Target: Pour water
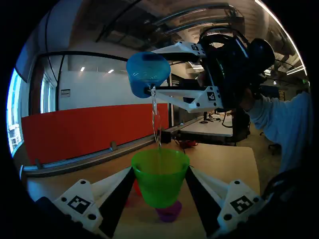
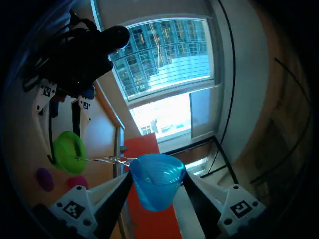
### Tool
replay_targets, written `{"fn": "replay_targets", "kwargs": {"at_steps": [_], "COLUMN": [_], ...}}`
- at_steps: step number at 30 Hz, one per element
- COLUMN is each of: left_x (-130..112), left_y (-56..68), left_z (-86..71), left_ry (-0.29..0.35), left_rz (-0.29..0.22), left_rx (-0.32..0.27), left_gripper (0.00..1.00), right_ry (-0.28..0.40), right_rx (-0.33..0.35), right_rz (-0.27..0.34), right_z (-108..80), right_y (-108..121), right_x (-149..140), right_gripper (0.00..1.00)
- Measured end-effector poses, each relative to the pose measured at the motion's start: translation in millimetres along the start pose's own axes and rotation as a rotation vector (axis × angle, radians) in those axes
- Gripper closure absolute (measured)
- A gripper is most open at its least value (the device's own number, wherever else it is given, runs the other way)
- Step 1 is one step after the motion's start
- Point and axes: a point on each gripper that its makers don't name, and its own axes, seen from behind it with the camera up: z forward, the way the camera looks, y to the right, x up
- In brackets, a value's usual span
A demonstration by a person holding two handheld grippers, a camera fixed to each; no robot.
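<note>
My left gripper (image 1: pixel 159 181) is shut on a green cup (image 1: pixel 160 177), held upright above the wooden table (image 1: pixel 223 159). My right gripper (image 2: pixel 157 185) is shut on a blue cup (image 2: pixel 157 181), tipped over sideways. In the left gripper view the blue cup (image 1: pixel 147 73) hangs above the green one, held by the other gripper (image 1: pixel 153 71), and a thin stream of water (image 1: pixel 156 121) falls from its rim into the green cup. In the right gripper view the stream (image 2: pixel 111 160) runs from the blue cup to the green cup (image 2: pixel 69 152).
A purple cup (image 1: pixel 169 211) and a red one (image 1: pixel 135 189) lie on the table under the green cup. A person's light sleeve (image 1: pixel 279 115) reaches in from the right. An orange wall panel (image 1: pixel 87 129) and desks (image 1: pixel 211 125) stand behind. Large windows (image 2: pixel 167 59) show in the right gripper view.
</note>
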Motion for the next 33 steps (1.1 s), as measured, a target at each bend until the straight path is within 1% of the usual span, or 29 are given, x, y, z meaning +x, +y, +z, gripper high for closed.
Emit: {"fn": "replay_targets", "kwargs": {"at_steps": [21,33], "left_x": [1,3], "left_y": [0.8,0.9], "left_z": [-2.4,-2.3], "left_ry": [0.002,0.007], "left_rz": [0.000,-0.001], "left_rx": [-0.002,-0.002], "left_gripper": [0.15,0.15], "right_ry": [0.005,0.009], "right_rx": [-0.023,-0.032], "right_rz": [-0.122,-0.180], "right_z": [7.6,12.5], "right_y": [12,17], "right_x": [13,23], "right_gripper": [0.10,0.10]}}
